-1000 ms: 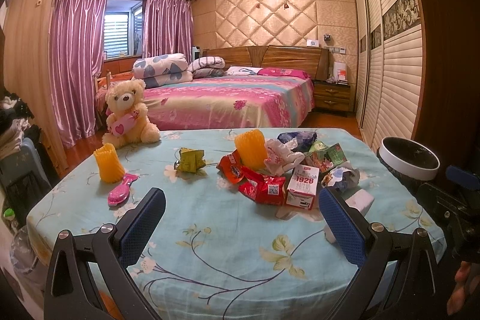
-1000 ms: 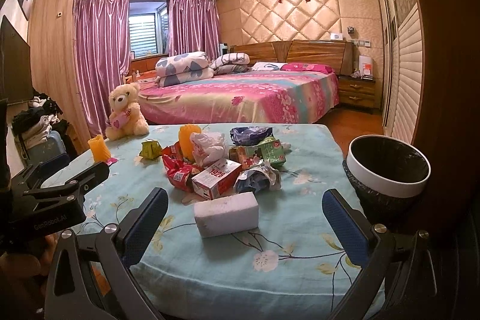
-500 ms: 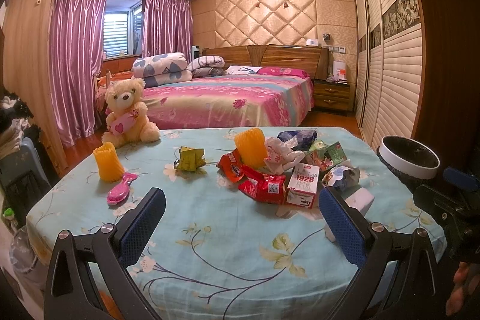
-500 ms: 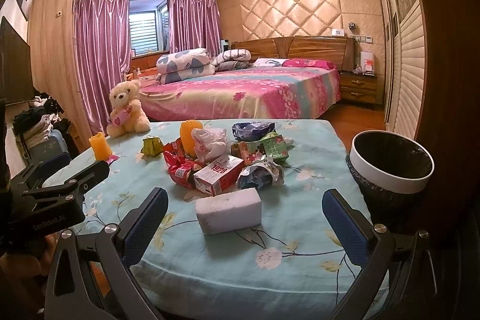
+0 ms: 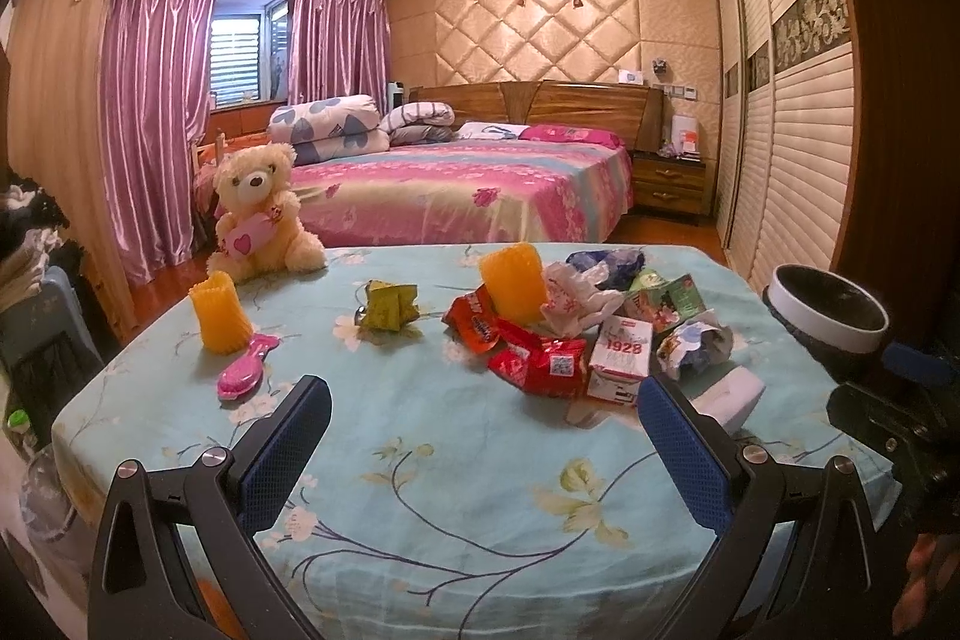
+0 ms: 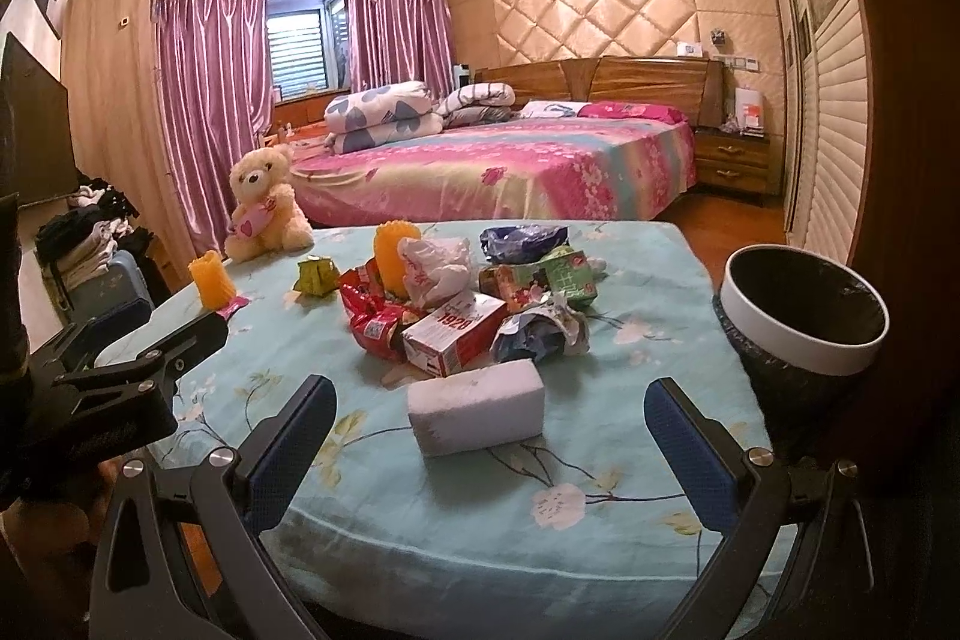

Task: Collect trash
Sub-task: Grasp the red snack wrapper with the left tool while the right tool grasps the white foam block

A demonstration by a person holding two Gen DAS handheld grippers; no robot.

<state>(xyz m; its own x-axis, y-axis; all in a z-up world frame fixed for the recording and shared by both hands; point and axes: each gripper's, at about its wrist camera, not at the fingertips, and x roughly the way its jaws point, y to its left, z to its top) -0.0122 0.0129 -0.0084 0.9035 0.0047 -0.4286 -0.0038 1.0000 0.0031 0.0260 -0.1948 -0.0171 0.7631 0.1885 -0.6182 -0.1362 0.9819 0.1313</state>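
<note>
We held both grippers back at the near edge of the table [image 5: 420, 460], above the flowered cloth and short of the litter, because nothing had been picked yet and from there each camera took in the whole spread. The left gripper [image 5: 483, 436] stood with its jaws spread wide and nothing between them, and the right gripper [image 6: 489, 439] was just as wide and just as empty.

The trash lay bunched toward the middle and right of the table: red wrappers [image 5: 534, 358], a carton [image 5: 621, 358] marked 1928 lying against them, a crumpled white bag [image 6: 435, 268], a green packet [image 6: 567, 274], a dark blue bag [image 6: 522, 238] behind, and a foil wrapper [image 6: 540, 331] in front. A lone yellow-green wrapper [image 5: 390, 304] sat apart to the left. Nearest the right gripper was a white block [image 6: 477, 406], lying flat and almost centred between its fingers, so we judged it the easiest first pick.

The bin [image 6: 804, 316] stood just off the table's right edge, lined in black and open at the top, which put it on the right gripper's side and kept each carry short. The bear [image 5: 261, 214], two orange cups [image 5: 219, 313] and a pink brush [image 5: 246, 373] sat to the left and back; we took these for keepers, not trash.
</note>
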